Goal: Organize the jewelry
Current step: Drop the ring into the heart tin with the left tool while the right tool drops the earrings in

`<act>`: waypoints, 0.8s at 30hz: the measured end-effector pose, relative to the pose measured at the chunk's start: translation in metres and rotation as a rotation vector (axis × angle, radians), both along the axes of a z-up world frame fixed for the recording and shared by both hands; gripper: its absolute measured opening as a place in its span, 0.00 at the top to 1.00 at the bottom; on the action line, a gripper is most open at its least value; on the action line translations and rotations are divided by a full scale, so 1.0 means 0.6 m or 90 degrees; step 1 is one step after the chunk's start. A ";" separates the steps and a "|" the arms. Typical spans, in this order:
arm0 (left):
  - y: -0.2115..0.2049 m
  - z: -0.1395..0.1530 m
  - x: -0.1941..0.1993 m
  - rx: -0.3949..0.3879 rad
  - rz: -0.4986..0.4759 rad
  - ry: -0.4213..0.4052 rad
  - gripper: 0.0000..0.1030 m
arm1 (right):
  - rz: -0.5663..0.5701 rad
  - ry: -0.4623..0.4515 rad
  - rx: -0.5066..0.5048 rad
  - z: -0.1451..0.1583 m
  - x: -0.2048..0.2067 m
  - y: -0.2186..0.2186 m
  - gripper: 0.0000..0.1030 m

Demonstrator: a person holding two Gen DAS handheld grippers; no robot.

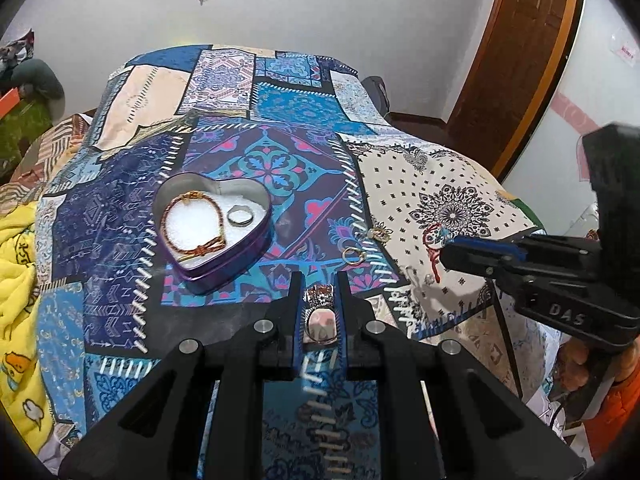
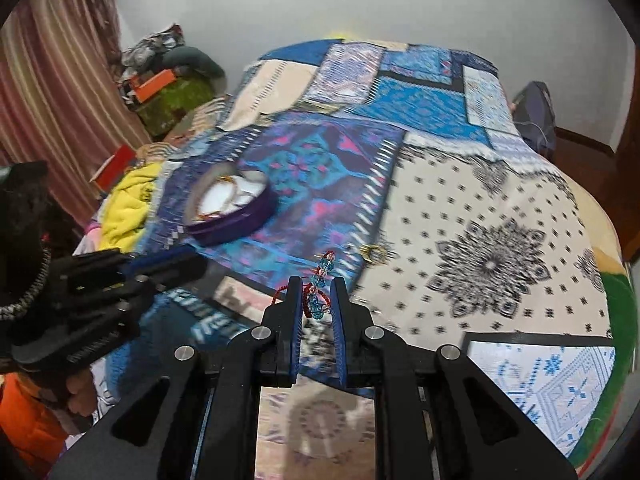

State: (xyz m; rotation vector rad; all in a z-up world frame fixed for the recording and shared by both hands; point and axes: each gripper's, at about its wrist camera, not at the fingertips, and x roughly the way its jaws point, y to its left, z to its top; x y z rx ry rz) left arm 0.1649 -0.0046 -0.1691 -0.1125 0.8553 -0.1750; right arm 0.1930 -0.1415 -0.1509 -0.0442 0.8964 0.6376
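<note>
A: Report the left gripper (image 1: 318, 300).

B: Clenched on a wide patterned ring (image 1: 320, 314) with a pale stone. The ring sits between the blue pads at lower centre of the left wrist view, its long axis running up-frame along the fingers, stone end nearest the camera.

A: And the right gripper (image 2: 316, 300)?

B: Grasping a red cord bracelet with blue beads (image 2: 320, 288). The bead string stands roughly vertical in the right wrist view, rising above the fingertips; a red cord loop trails off to the left of the left finger. In the left wrist view the same bracelet hangs from the gripper tip at right of centre.

A: Where is the container?

B: A purple heart-shaped tin (image 1: 216, 224) lies left of centre on the bed, point toward the lower edge of the frame. Inside it, on a white liner, are a braided brown bracelet (image 1: 192, 224) and a silver ring (image 1: 240, 216), side by side.

A: Loose items?

B: A gold ring (image 1: 353, 255) and a small ornate piece (image 1: 380, 234) lie on the cover to the right of the tin, well apart from it.

A: Surface and room?

B: A patchwork bedcover (image 1: 280, 152) in blue, purple and cream. Yellow blanket (image 1: 16, 280) at the left edge, white wall behind, a wooden door (image 1: 516, 52) at upper right, striped curtains (image 2: 52, 80) at upper left of the right wrist view.
</note>
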 end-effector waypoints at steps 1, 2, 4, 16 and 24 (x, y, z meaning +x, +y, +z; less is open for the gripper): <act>0.002 0.000 -0.002 0.001 0.002 0.001 0.88 | 0.008 -0.003 0.002 0.003 -0.003 0.008 0.88; 0.005 -0.001 -0.005 0.001 0.005 0.001 0.88 | 0.010 -0.005 0.004 0.005 -0.007 0.010 0.88; 0.014 -0.001 -0.011 -0.001 0.011 0.002 0.88 | 0.021 -0.013 0.011 0.014 -0.010 0.021 0.88; 0.076 0.034 -0.032 -0.016 0.050 -0.037 0.88 | 0.044 -0.059 0.057 0.062 0.004 0.081 0.88; 0.110 0.062 -0.017 -0.011 0.069 -0.073 0.88 | 0.053 -0.068 0.068 0.068 0.025 0.119 0.88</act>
